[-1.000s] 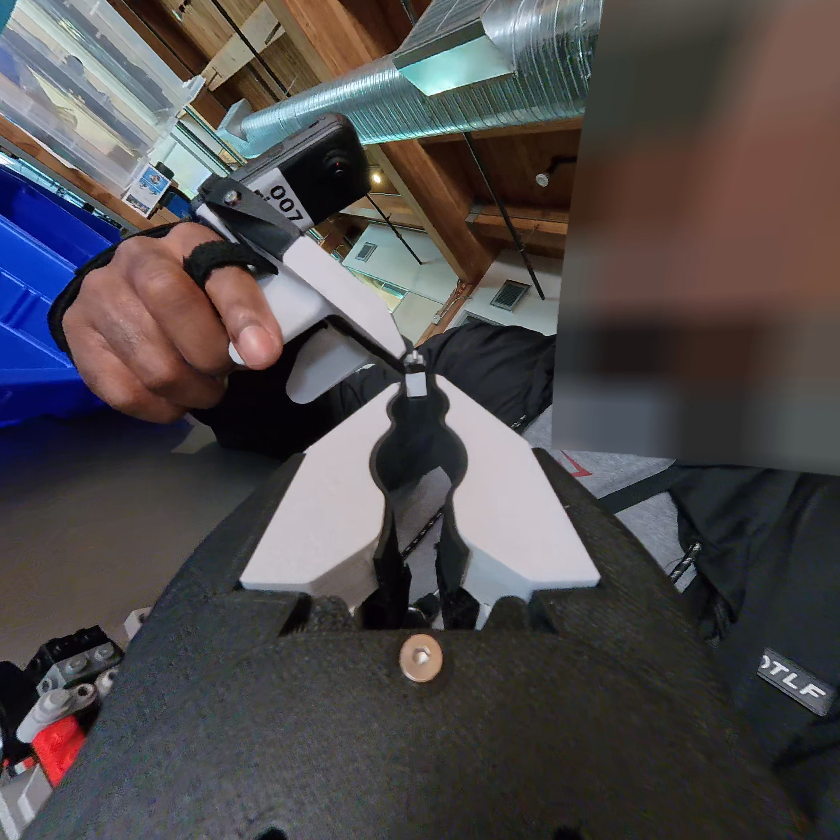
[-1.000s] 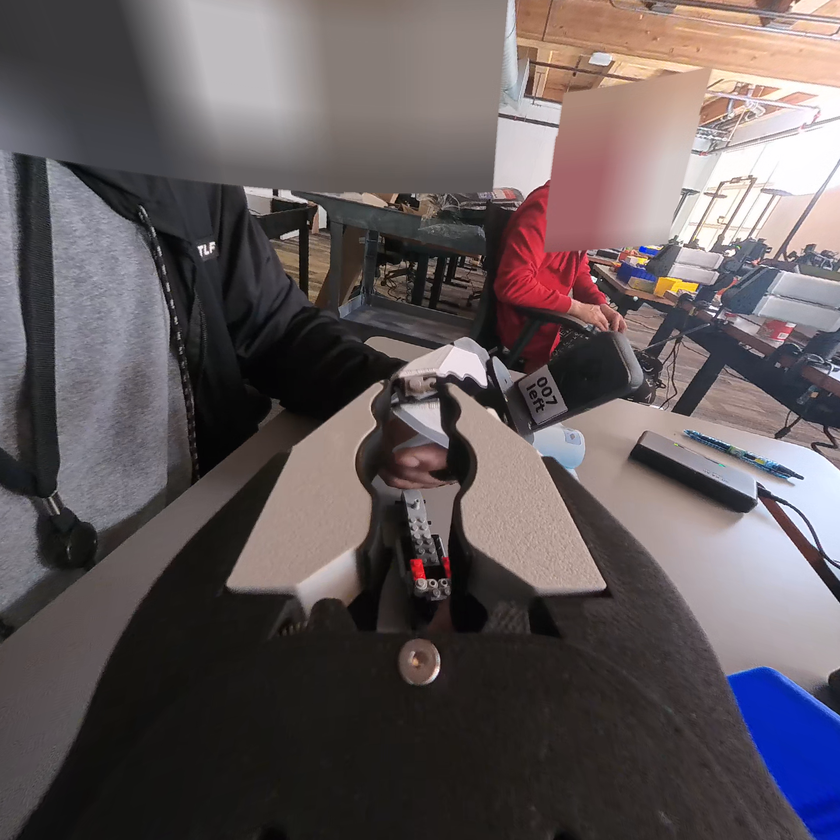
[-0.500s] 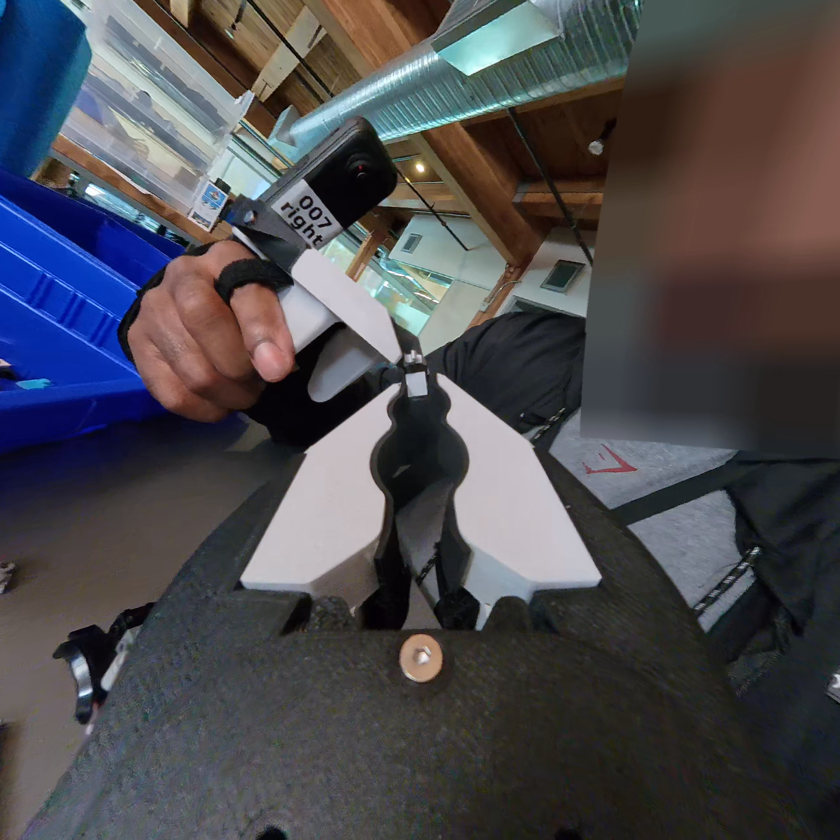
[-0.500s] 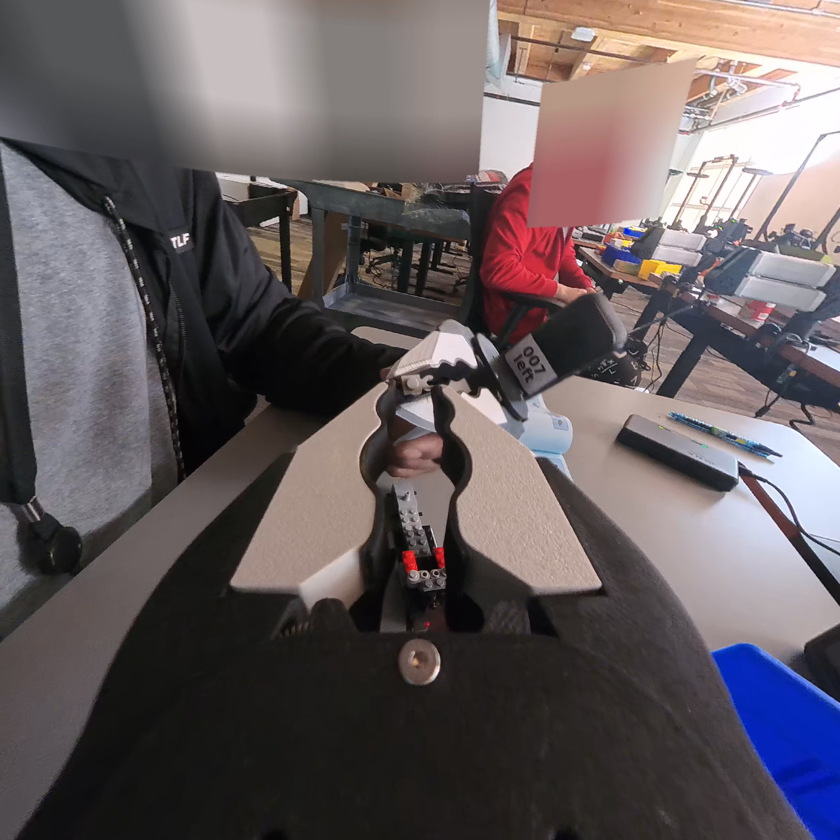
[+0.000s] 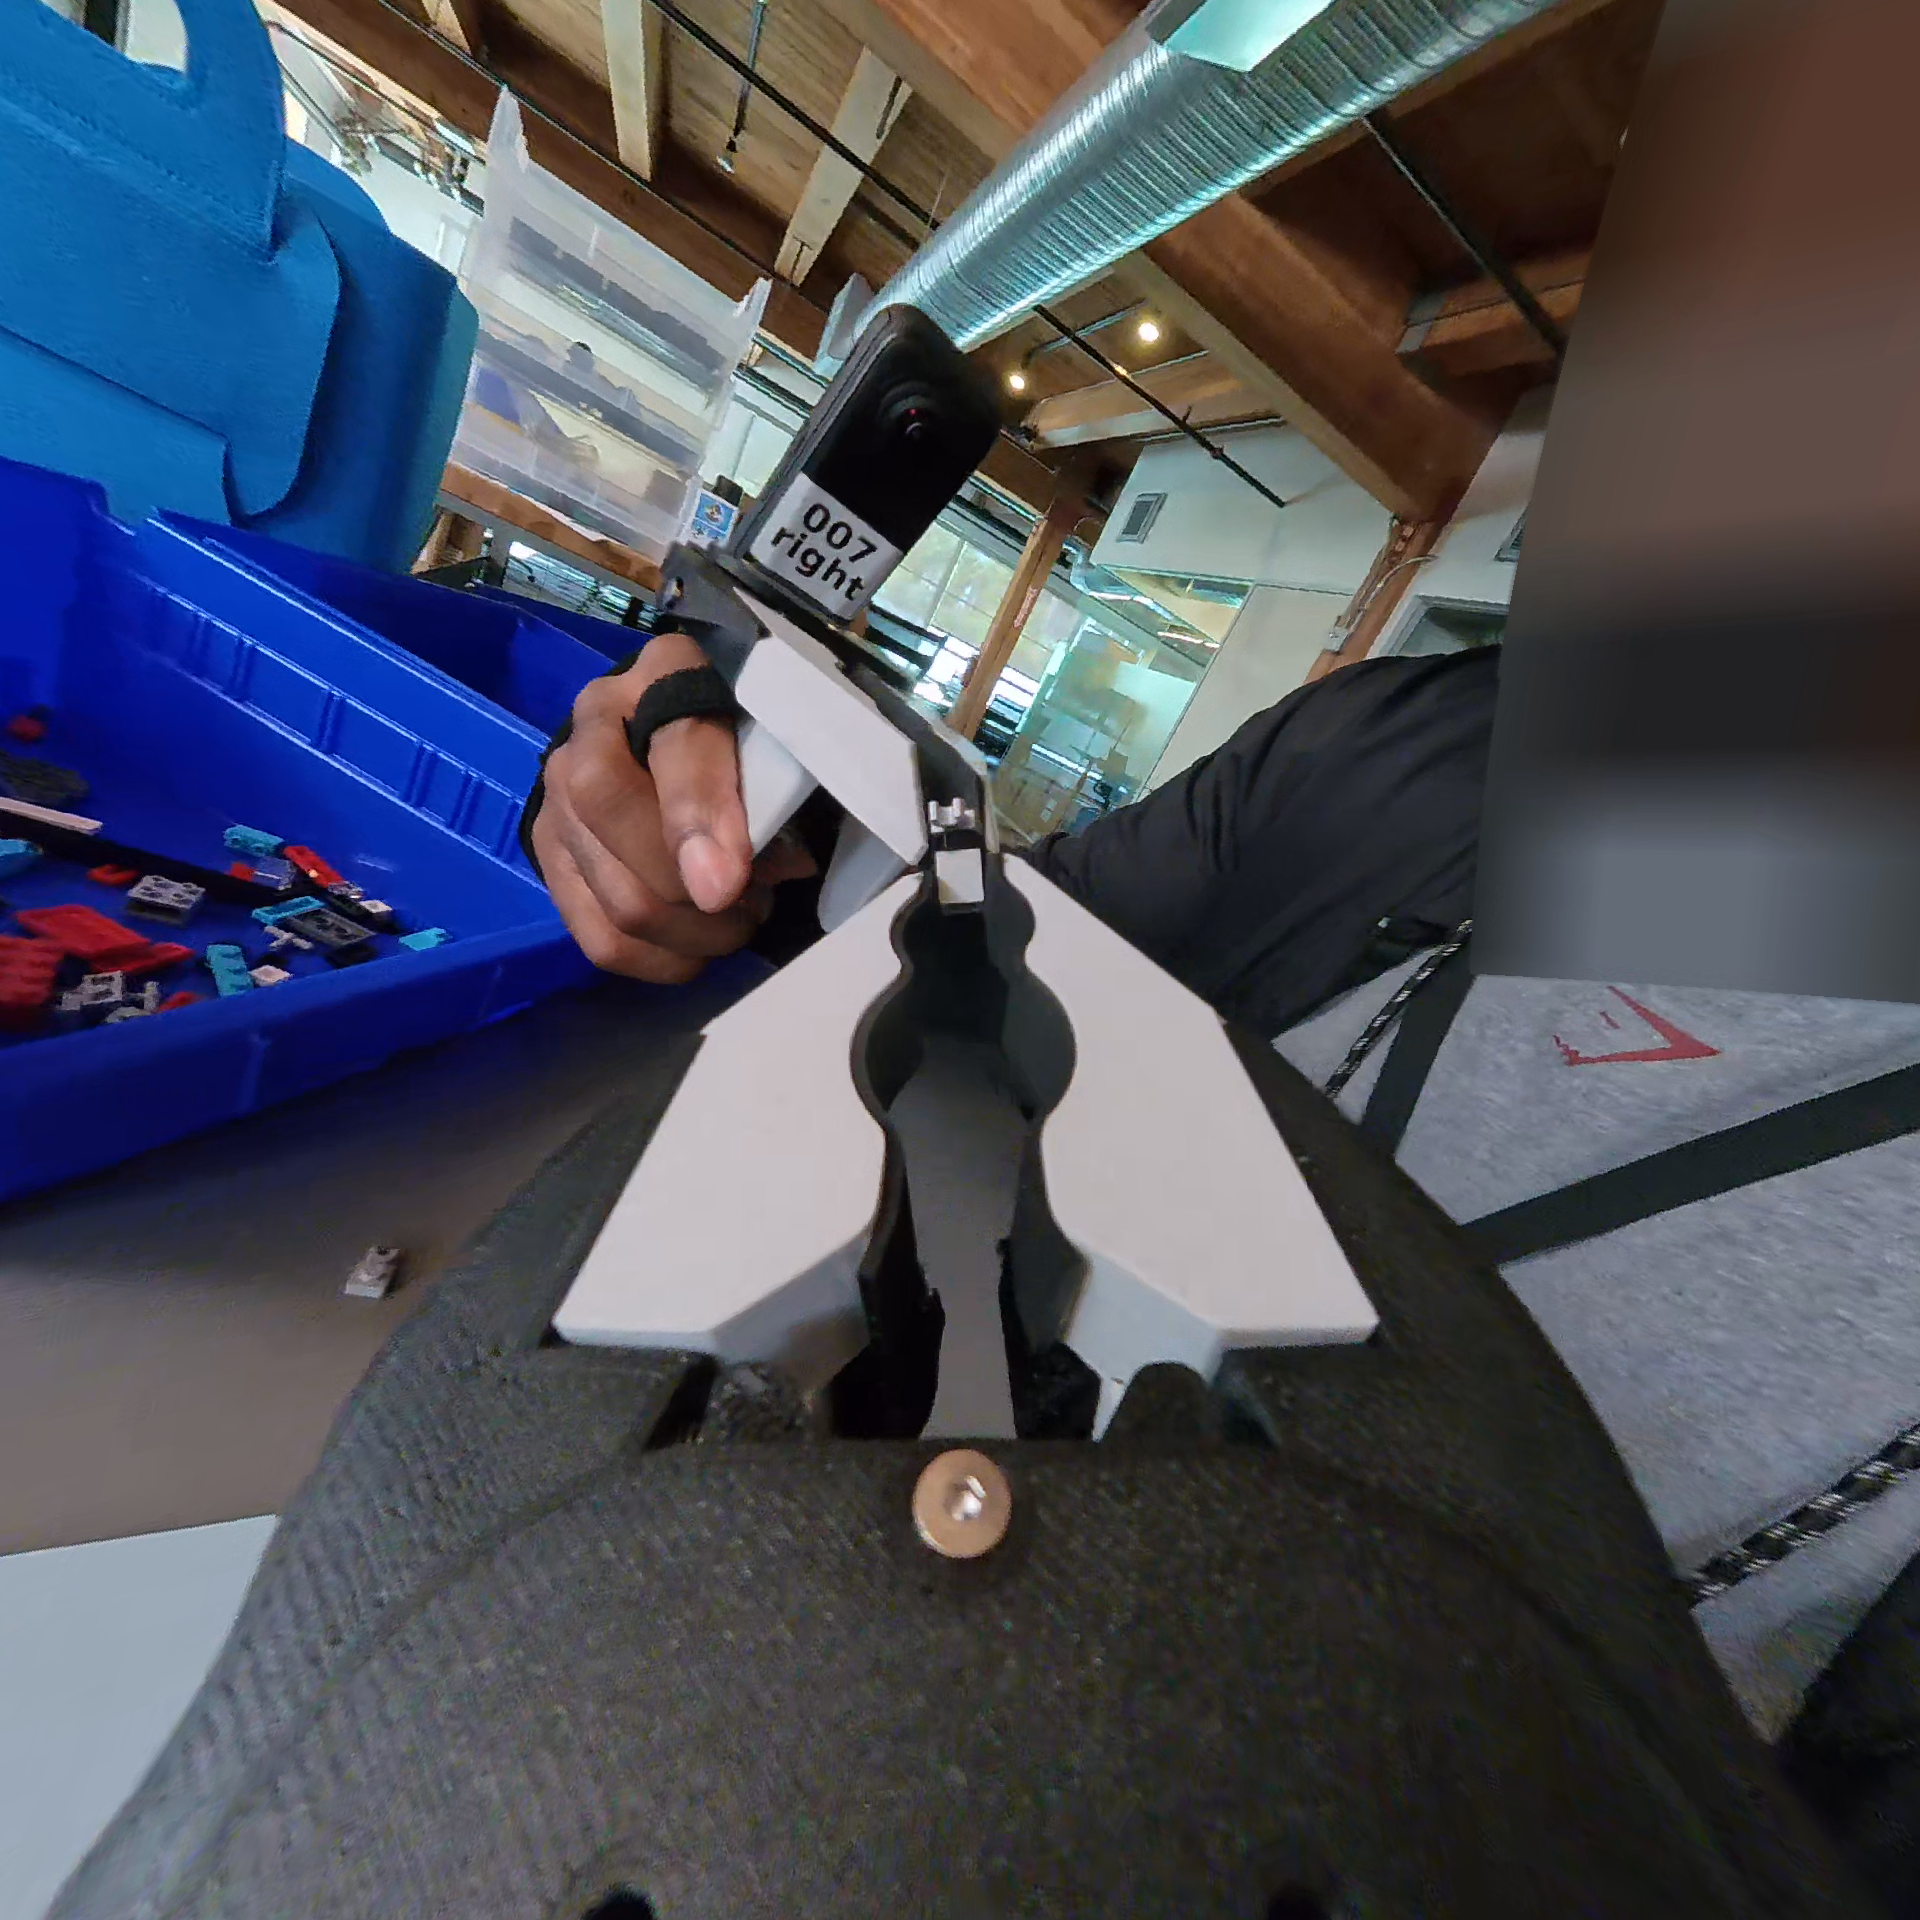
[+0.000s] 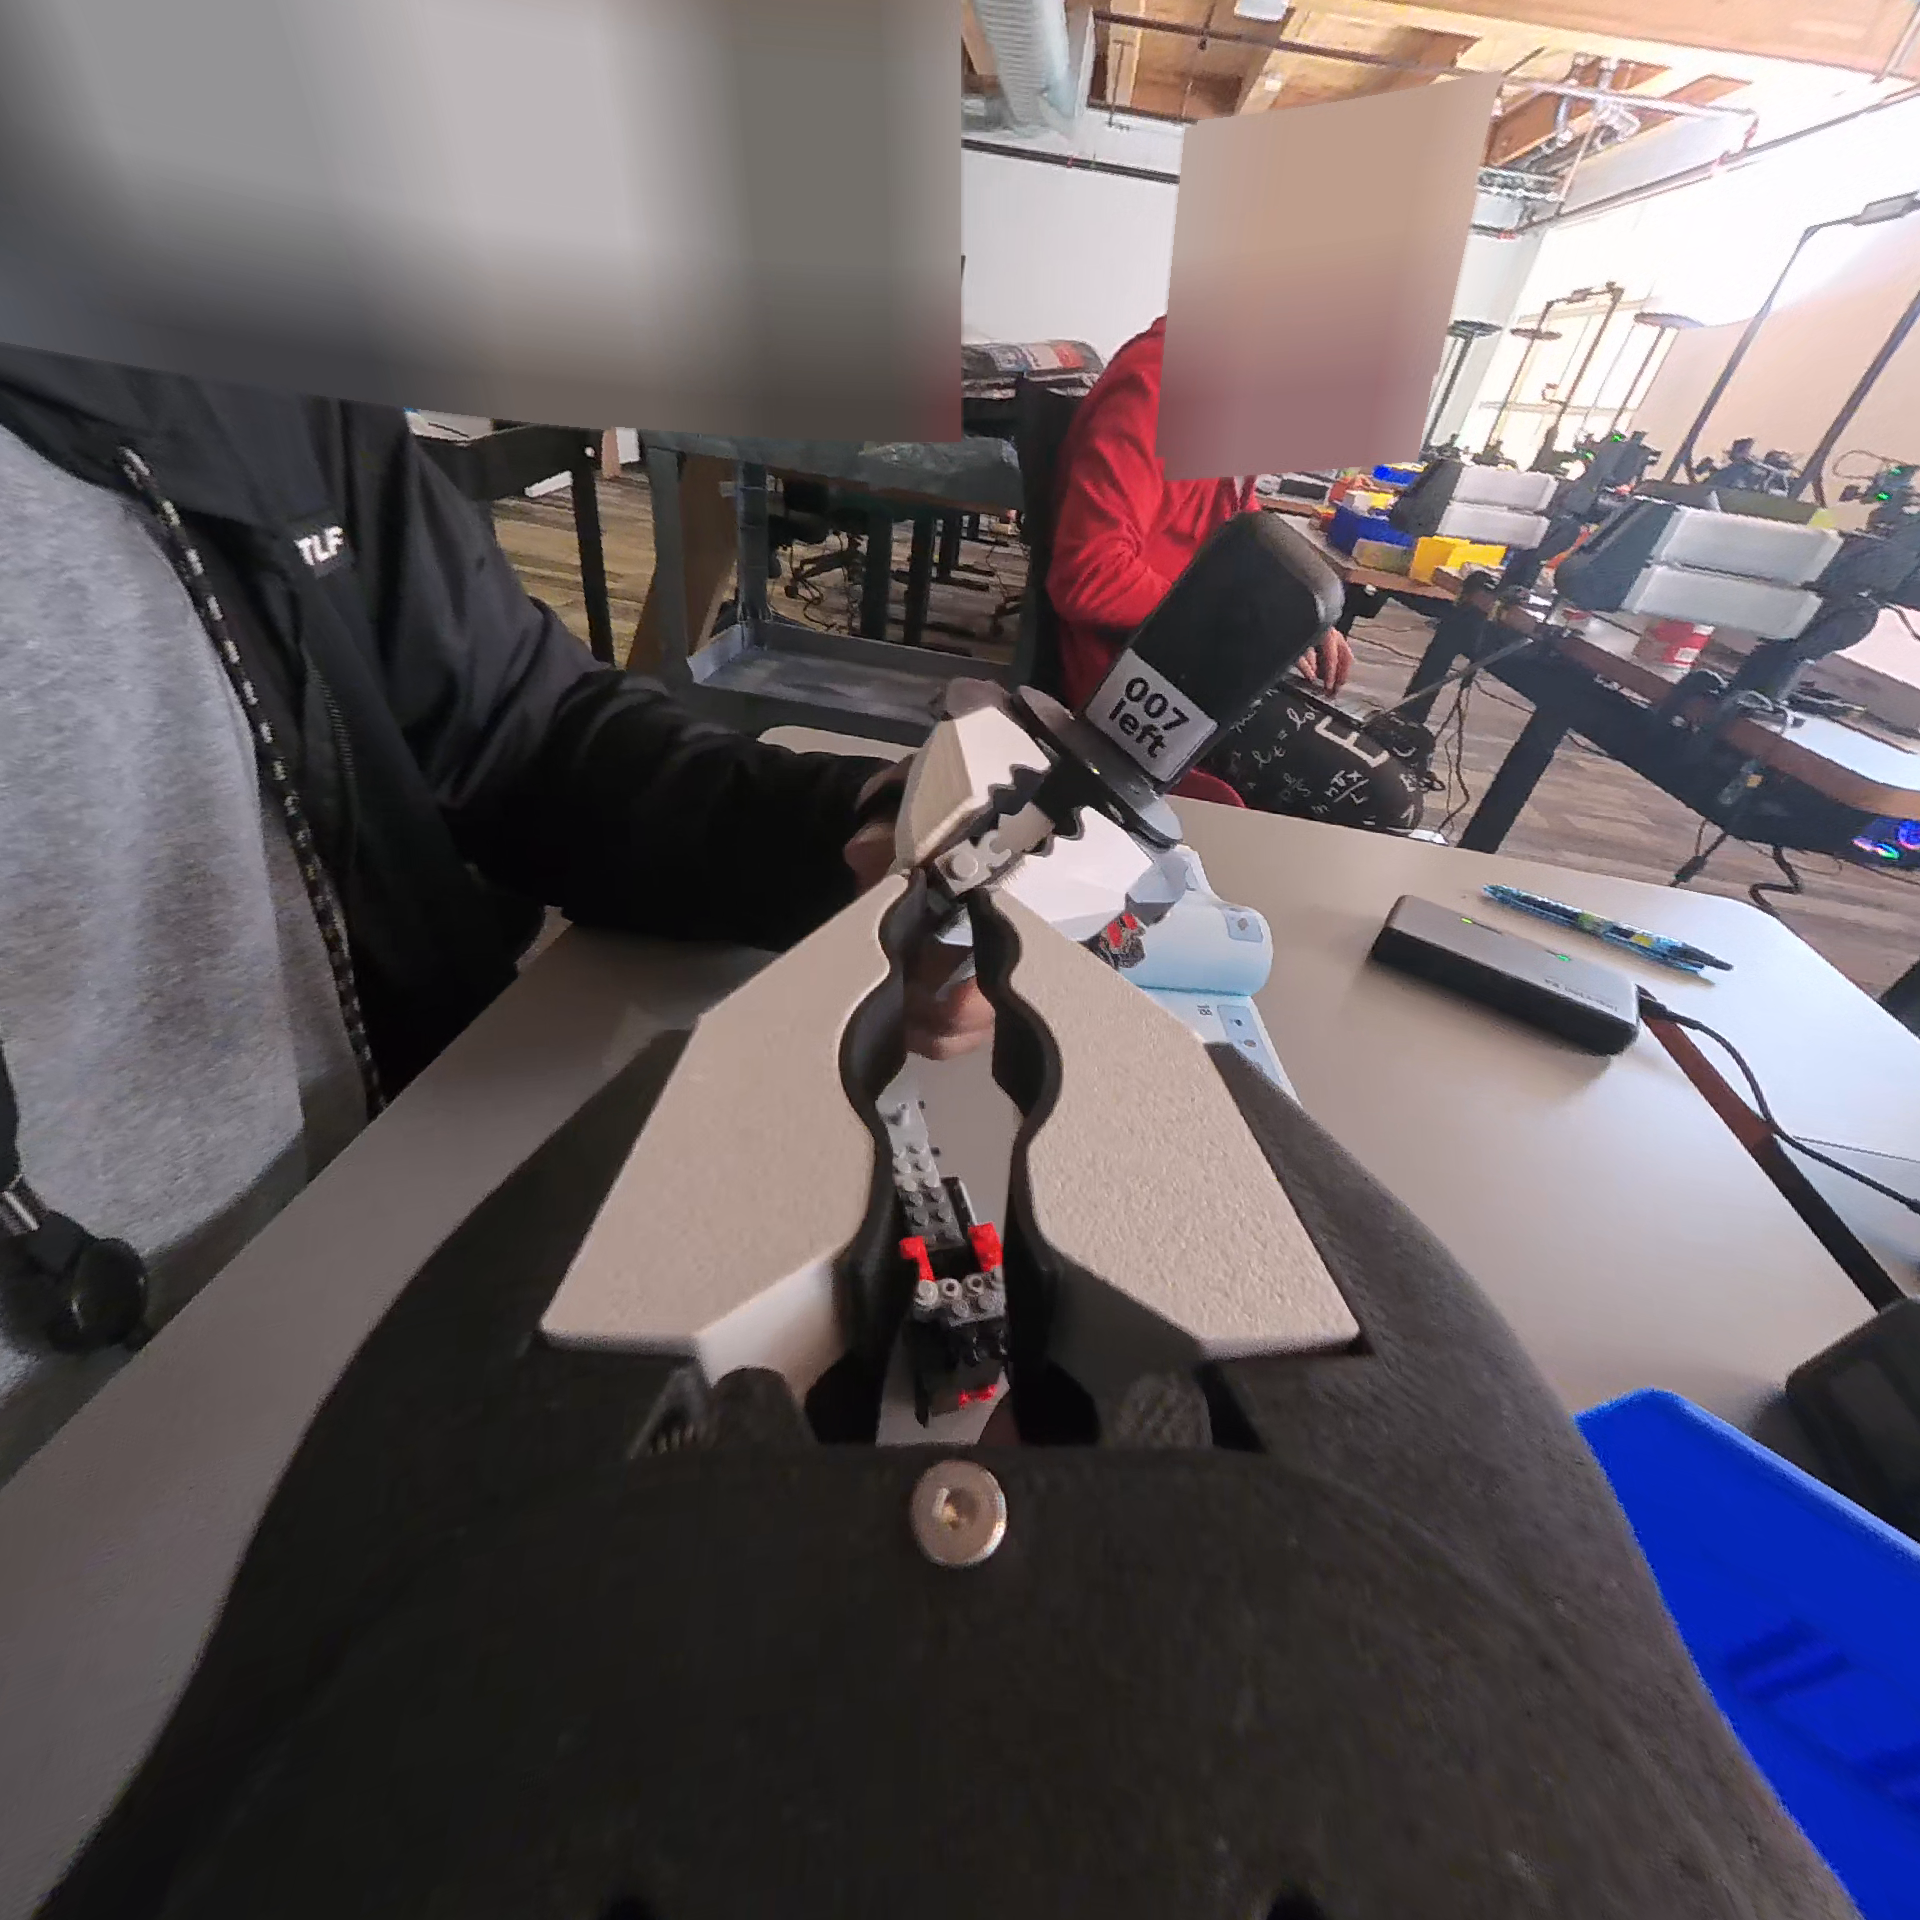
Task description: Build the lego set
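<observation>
My left gripper (image 5: pixel 957 871) is shut on a small light grey lego piece (image 5: pixel 958 889). My right gripper (image 5: pixel 940 831) meets it tip to tip and pinches a small grey studded piece (image 5: pixel 948 812) right above the first. In the right wrist view, my right gripper (image 6: pixel 951 896) has its jaws nearly together, and the left gripper (image 6: pixel 982 847) holds the grey piece (image 6: pixel 971 862) against its tips. Both are held up in the air. A grey, black and red lego model (image 6: pixel 940 1252) shows through the gap between the right fingers, on the table below.
A blue bin (image 5: pixel 343 727) with several loose lego pieces stands at the left. A stray grey piece (image 5: pixel 374 1270) lies on the table (image 5: pixel 208 1299). A black box (image 6: pixel 1507 971), a pen (image 6: pixel 1605 927), a white and blue booklet (image 6: pixel 1205 940) and a blue bin corner (image 6: pixel 1766 1621) are nearby.
Both grippers stay tip to tip on the small pieces while they turn together. The left view has swung so the blue bin's contents show. The left gripper now stands steeper in the right view.
</observation>
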{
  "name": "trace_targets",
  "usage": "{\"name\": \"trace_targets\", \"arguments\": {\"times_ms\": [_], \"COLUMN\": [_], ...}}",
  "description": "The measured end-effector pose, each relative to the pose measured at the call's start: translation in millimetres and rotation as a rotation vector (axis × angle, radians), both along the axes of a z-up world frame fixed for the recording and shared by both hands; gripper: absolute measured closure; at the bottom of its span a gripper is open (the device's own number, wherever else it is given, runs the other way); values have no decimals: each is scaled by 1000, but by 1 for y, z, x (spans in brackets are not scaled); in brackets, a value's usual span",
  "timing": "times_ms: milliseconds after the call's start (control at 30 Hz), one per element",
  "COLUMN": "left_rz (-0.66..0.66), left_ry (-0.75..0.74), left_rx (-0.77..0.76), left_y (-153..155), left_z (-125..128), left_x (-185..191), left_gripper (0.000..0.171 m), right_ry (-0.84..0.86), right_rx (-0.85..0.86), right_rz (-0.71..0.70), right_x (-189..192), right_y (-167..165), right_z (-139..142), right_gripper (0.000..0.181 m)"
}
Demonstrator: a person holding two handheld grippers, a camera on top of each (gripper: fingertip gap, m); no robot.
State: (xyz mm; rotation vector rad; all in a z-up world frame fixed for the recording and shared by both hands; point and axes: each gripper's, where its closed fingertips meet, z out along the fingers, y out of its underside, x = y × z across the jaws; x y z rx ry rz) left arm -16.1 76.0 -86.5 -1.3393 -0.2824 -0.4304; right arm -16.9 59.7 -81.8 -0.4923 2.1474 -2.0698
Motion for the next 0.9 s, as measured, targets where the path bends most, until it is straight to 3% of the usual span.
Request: {"name": "trace_targets", "arguments": {"times_ms": [133, 400, 533, 667, 900], "left_rz": [82, 229, 300, 304, 266], "left_ry": [78, 173, 82, -46, -22], "left_rx": [-52, -77, -119, -51, 18], "left_y": [1, 0, -3, -10, -3], "left_z": [-5, -8, -20, -18, 2], "left_x": [-7, -22, -39, -48, -32], "left_gripper": [163, 163, 163, 163, 163], "right_ry": [-57, -226, -308, -392, -410], "right_rx": [7, -120, -175, -215, -235], "right_rz": [-15, -234, -353, -407, -378], "right_x": [-3, -27, -39, -45, -13], "right_y": [2, 14, 14, 15, 27], "right_z": [-2, 1, -7, -22, -28], "right_gripper": [164, 159, 160, 160, 158]}}
